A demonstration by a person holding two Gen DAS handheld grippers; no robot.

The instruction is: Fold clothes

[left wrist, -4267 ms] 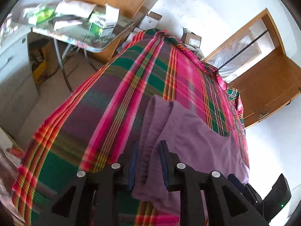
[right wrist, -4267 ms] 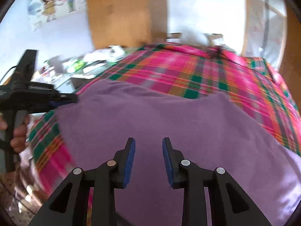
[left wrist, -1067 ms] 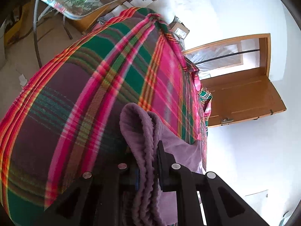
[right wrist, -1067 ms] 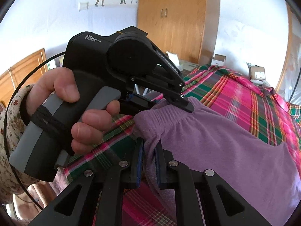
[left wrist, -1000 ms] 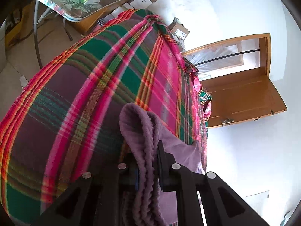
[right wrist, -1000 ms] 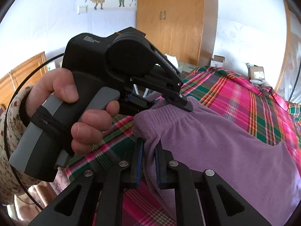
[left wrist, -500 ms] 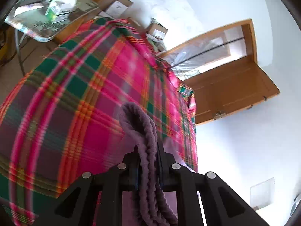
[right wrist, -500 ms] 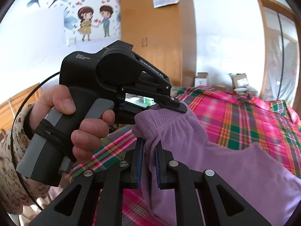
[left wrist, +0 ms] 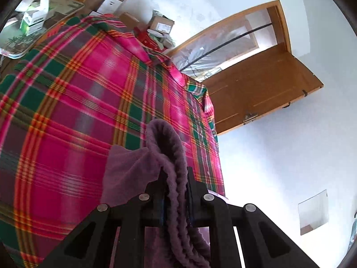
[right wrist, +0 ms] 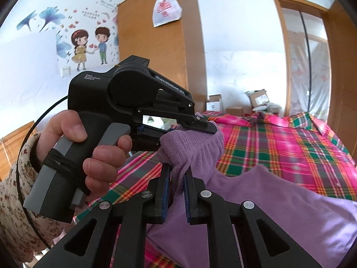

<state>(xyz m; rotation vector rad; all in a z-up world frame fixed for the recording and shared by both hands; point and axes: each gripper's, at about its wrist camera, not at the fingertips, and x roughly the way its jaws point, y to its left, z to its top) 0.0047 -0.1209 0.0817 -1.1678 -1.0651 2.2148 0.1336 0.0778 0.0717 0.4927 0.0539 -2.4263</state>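
A purple fleece garment [right wrist: 256,196] with a ribbed elastic waistband lies on a bed under a pink and green plaid cover [right wrist: 279,140]. My right gripper [right wrist: 177,176] is shut on the waistband, which is lifted off the bed. Close to its left a hand holds the black left gripper [right wrist: 200,125], also clamped on the band. In the left wrist view the left gripper [left wrist: 175,178] is shut on the bunched waistband [left wrist: 169,147], and the rest of the garment hangs down below it.
A wooden wardrobe [right wrist: 160,51] stands beyond the bed's far left. Cardboard boxes [right wrist: 258,100] sit at the bed's far end. A wooden door [left wrist: 261,91] stands ajar on the right. A cluttered side table [left wrist: 33,22] is at the left.
Both grippers have risen together with the waistband, lifting the garment's top edge off the bed and carrying it toward the bed's far end. Earlier the right gripper was open above the flat garment.
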